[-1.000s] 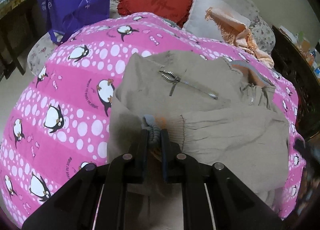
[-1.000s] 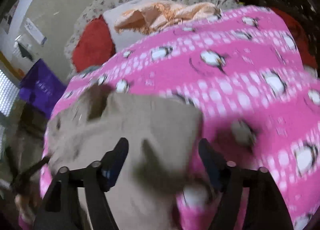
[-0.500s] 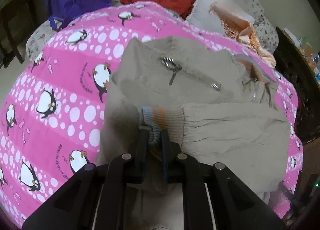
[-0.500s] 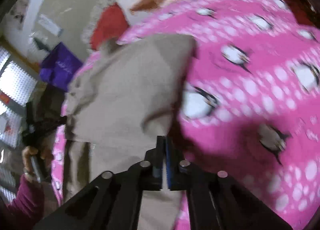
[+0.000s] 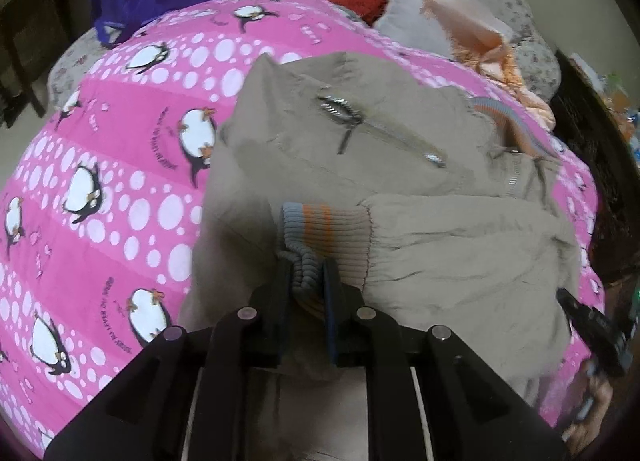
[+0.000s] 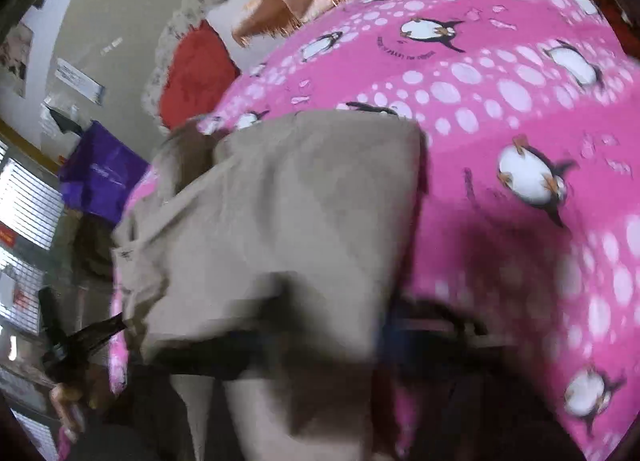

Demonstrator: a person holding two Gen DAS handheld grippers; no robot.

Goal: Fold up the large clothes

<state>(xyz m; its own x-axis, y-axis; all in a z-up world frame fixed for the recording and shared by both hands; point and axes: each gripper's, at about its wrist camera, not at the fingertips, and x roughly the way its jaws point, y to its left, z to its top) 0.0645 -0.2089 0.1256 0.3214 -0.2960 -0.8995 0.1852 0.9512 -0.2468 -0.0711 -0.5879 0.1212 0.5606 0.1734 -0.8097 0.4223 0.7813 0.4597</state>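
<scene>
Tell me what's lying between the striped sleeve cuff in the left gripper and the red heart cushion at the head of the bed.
In the left wrist view: the khaki jacket with its zipper, then pink penguin blanket.

Dim indoor light, fisheye edges — motion blur

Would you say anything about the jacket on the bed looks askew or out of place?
The beige jacket lies rumpled, not flat, on the pink penguin blanket; its striped cuff is bunched between the left gripper as its jaws open.
</scene>
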